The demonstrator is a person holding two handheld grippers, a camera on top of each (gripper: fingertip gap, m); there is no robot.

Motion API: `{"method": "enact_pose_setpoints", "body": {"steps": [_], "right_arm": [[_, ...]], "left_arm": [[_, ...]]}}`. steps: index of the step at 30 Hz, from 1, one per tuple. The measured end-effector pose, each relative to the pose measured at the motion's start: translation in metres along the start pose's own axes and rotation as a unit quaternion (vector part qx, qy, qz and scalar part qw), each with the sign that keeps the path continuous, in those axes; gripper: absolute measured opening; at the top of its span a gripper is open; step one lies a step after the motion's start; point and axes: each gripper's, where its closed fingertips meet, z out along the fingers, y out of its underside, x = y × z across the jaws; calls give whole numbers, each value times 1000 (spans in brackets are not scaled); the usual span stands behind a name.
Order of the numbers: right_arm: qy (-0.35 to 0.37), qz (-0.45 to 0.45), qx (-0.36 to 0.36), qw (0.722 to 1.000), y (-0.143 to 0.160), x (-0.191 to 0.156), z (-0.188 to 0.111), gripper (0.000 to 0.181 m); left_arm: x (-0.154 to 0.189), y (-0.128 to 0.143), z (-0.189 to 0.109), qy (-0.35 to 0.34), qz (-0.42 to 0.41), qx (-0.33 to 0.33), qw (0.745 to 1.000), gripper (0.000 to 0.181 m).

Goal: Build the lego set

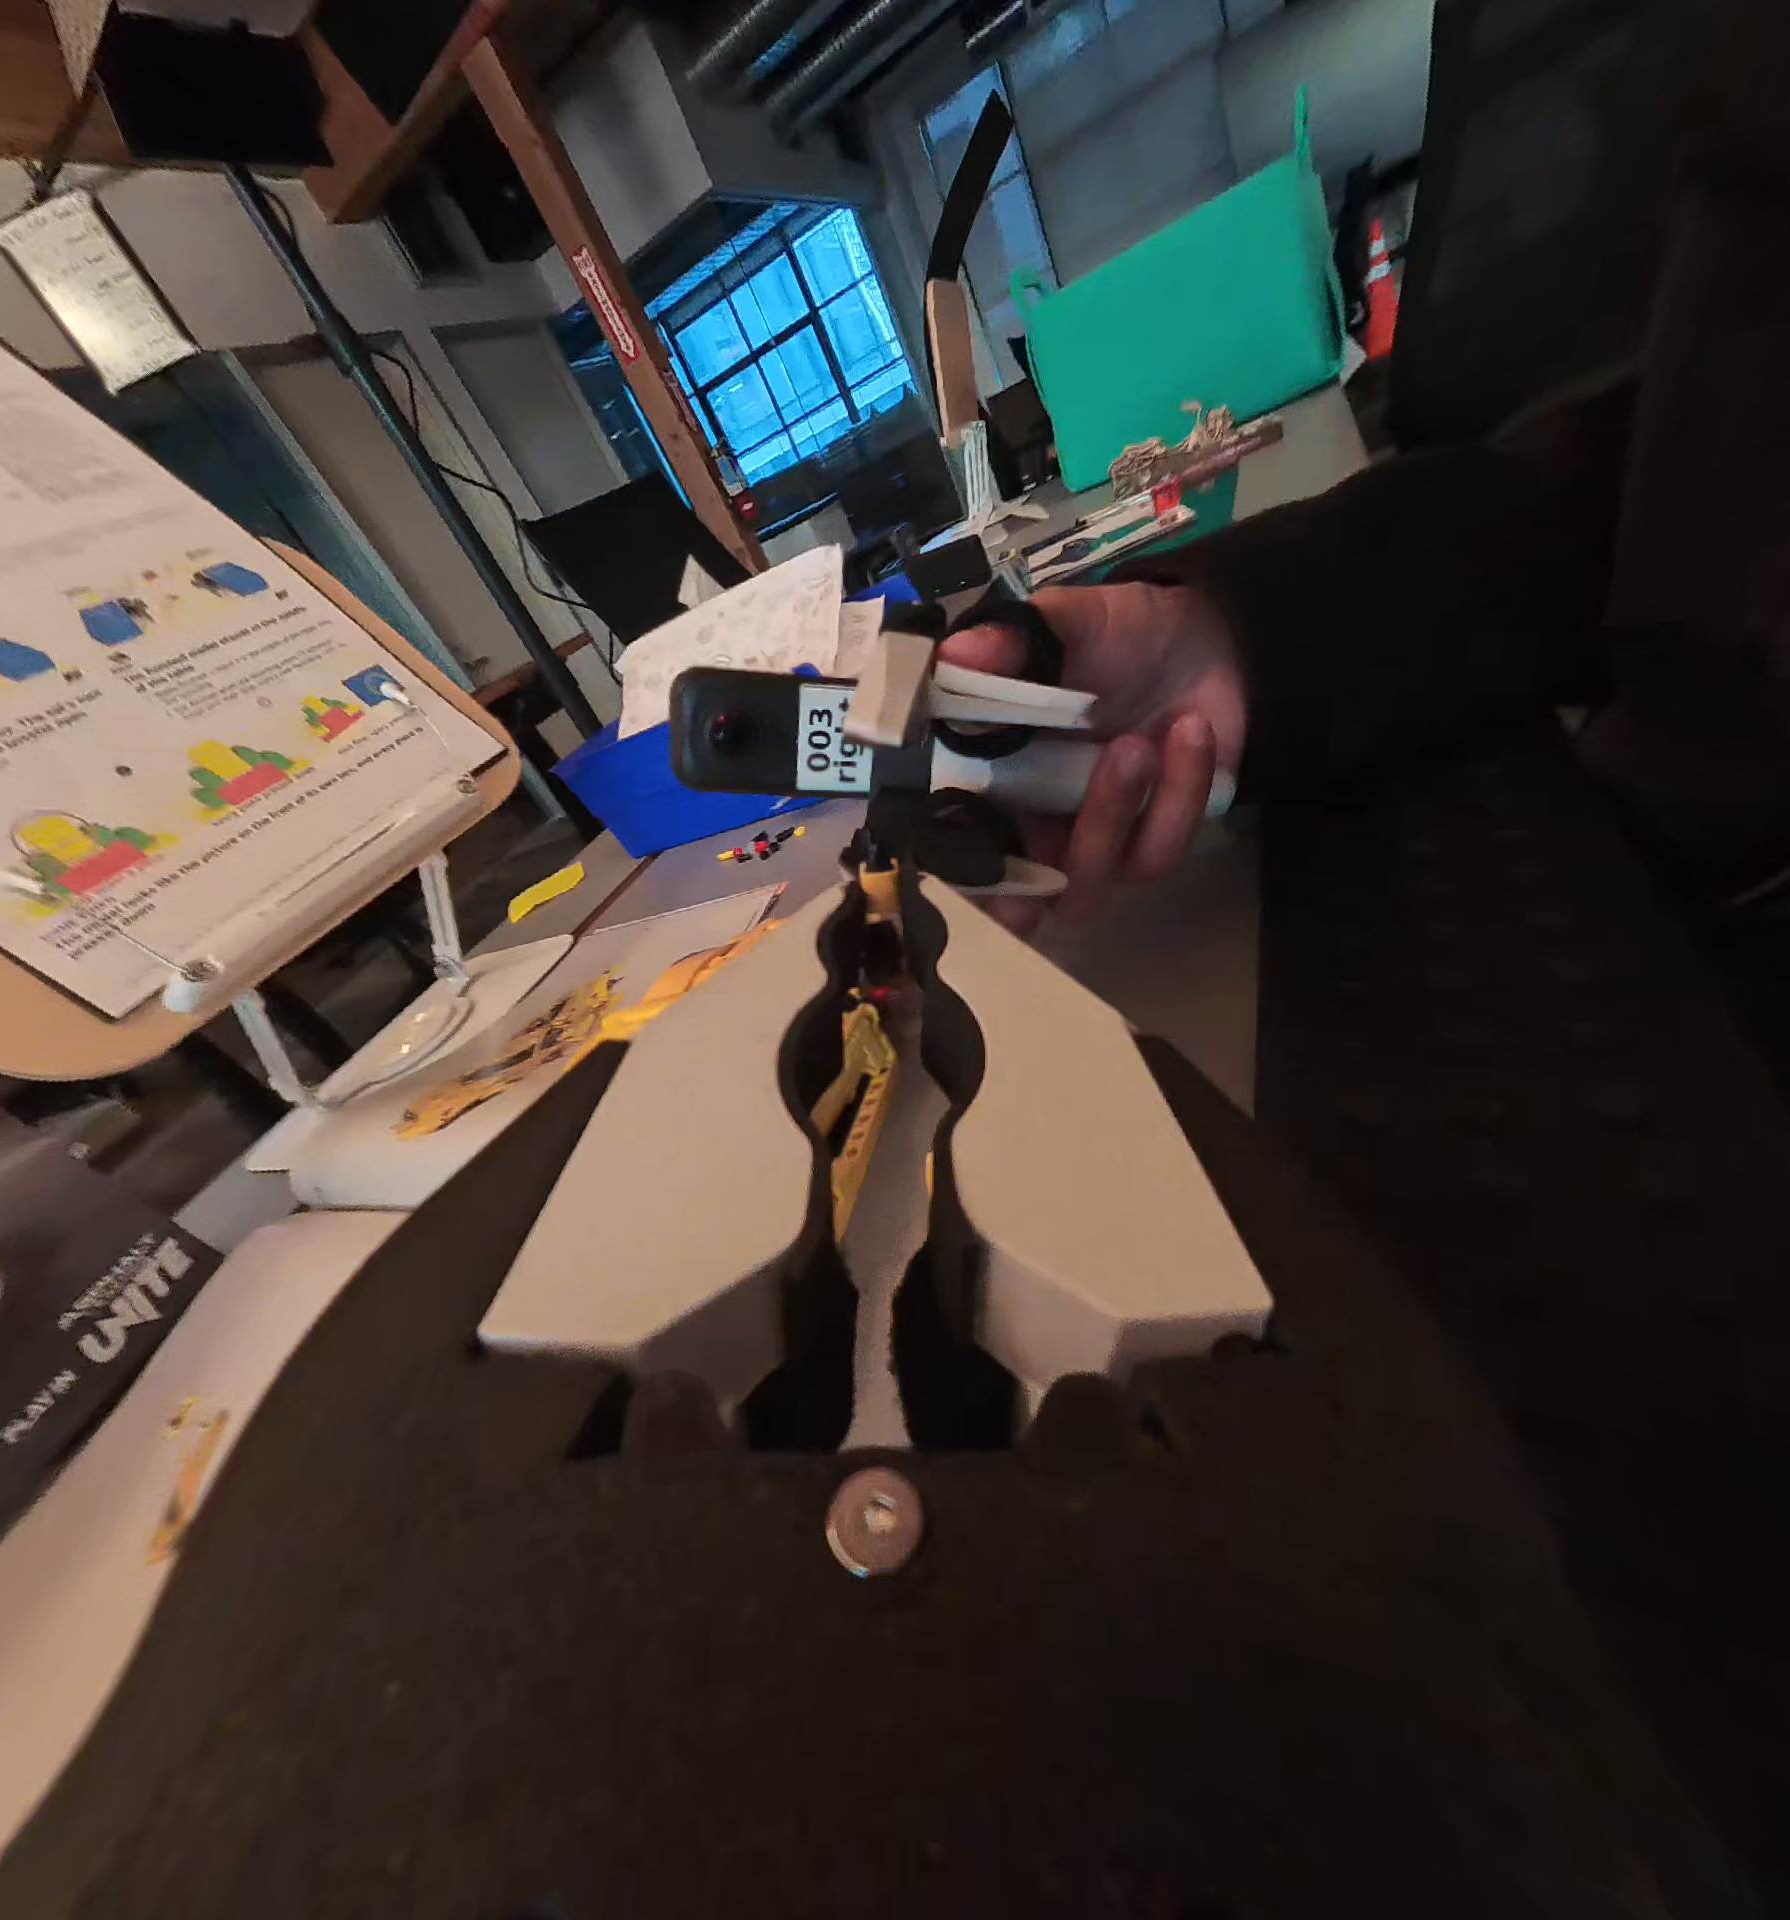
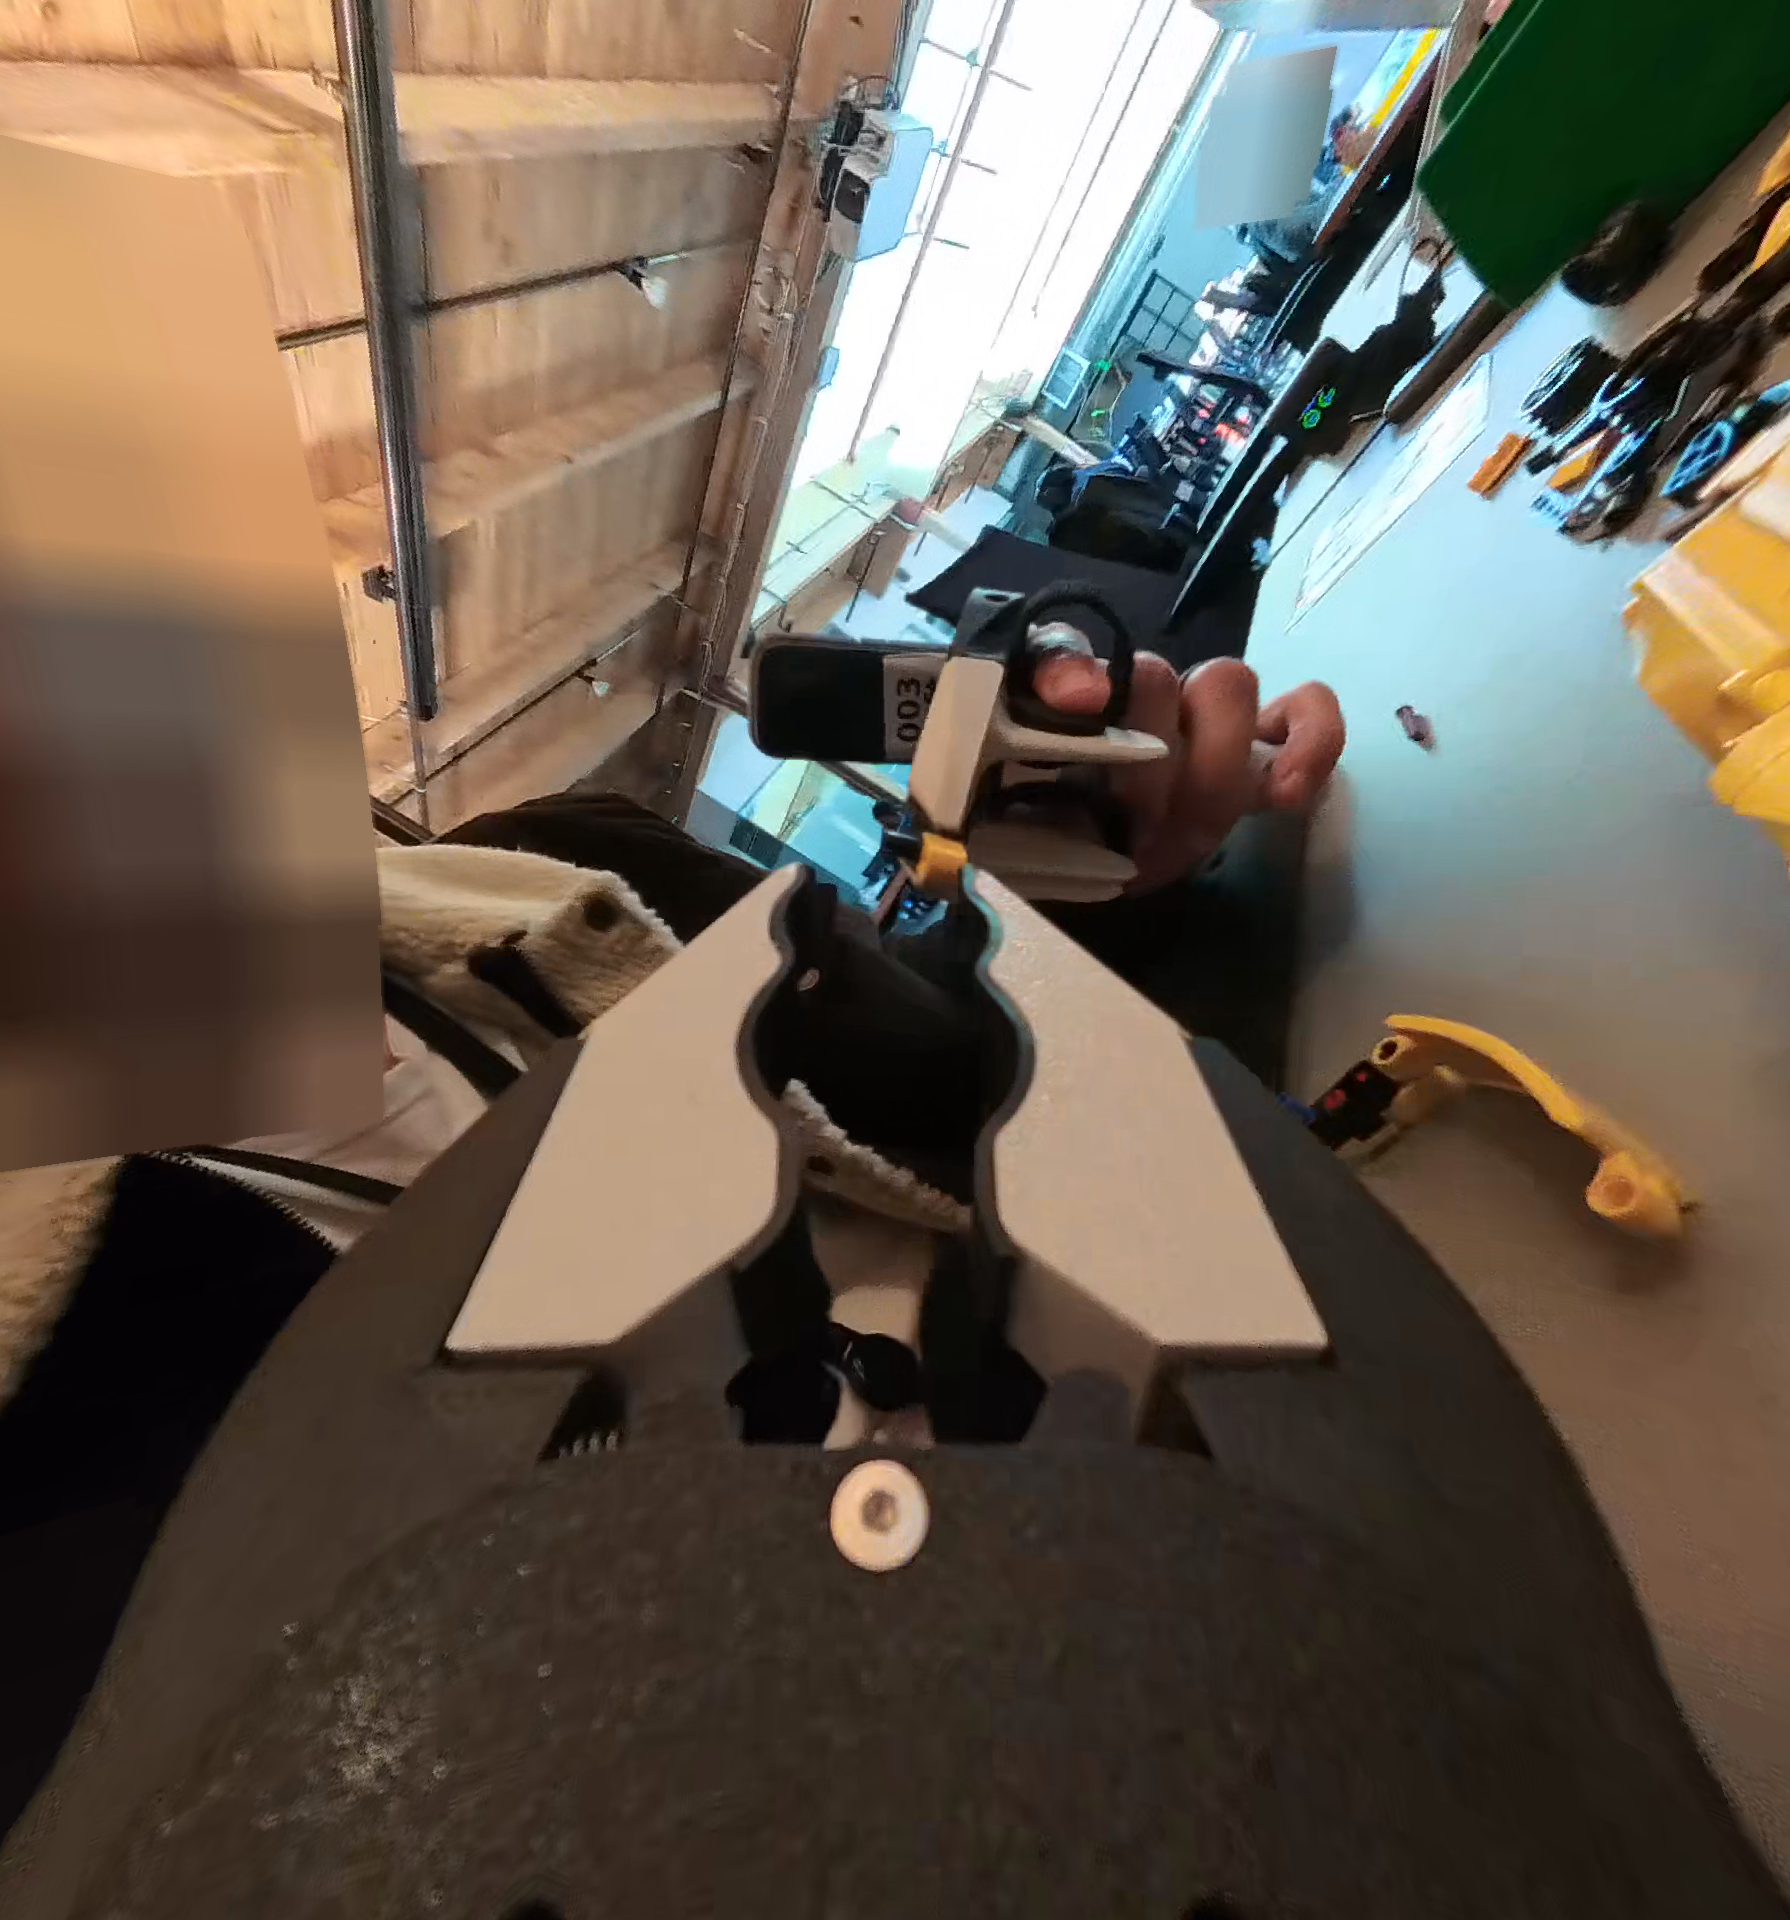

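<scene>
Left gripper (image 1: 875,914) is clamped on a yellow lego beam (image 1: 855,1091); the beam runs lengthwise down the slot between the fingers and pokes out past the tips. Right gripper (image 2: 896,894) faces it head on, tips nearly meeting; its jaws are pinched together at the tip on a small yellow piece (image 2: 938,857), which sits right at the tips against the other gripper's finger. Can't tell from either view whether that piece is part of the beam. In the left wrist view the right gripper's body shows just beyond, camera block and white handle in a hand (image 1: 1130,727). In the right wrist view the left gripper shows the same way, held by the other hand (image 2: 1213,748) resting at the table (image 2: 1493,831) edge. Curved yellow panel (image 2: 1535,1112) with a black-red connector lies loose on the table right of the right gripper. Yellow box (image 2: 1764,675) and a heap of black and yellow parts (image 2: 1680,405) sit further back, beside a green bin (image 2: 1597,135). Left view: instruction sheet (image 1: 143,675) on a tilted stand at left, blue bin (image 1: 642,779) behind, a few small pins (image 1: 761,847) on the table near it.
</scene>
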Motion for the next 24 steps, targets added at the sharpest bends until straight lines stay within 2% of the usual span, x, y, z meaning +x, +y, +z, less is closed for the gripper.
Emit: {"method": "enact_pose_setpoints", "body": {"steps": [4, 6, 10, 12, 13, 14, 15, 16, 17, 19, 24], "right_arm": [[20, -3, -24, 999, 9, 7, 5, 16], [20, -4, -26, 999, 10, 7, 5, 6], [34, -20, -31, 999, 9, 9, 3, 6], [73, -42, -36, 996, 7, 17, -2, 6], [123, -64, -31, 990, 2, 28, -11, 6], [186, -87, -36, 978, -1, 42, -25, 6], [263, -104, -46, 958, -3, 59, -43, 6], [331, -113, -63, 935, -1, 76, -61, 6], [366, -111, -77, 921, 2, 85, -72, 6], [366, -86, -79, 923, 6, 88, -73, 6], [404, -62, -118, 905, 21, 103, -80, 6]], "left_arm": [[6, 0, 5, 2, 27, -5, 1000, 6], [8, -1, 6, 6, 31, -4, 999, 6], [8, 0, 7, 3, 27, -9, 1000, 6], [7, 6, 8, 2, -10, -22, 1000, 7], [4, 12, 8, -7, -54, -33, 998, 10], [-2, 19, 7, -28, -107, -49, 993, 24], [-6, 31, 7, -37, -141, -79, 986, 31], [-4, 46, 7, -30, -157, -129, 979, 31], [-1, 61, 7, -17, -166, -183, 969, 31], [11, 82, 10, 19, -171, -254, 952, 38], [13, 106, 26, 50, -187, -331, 924, 37]]}}
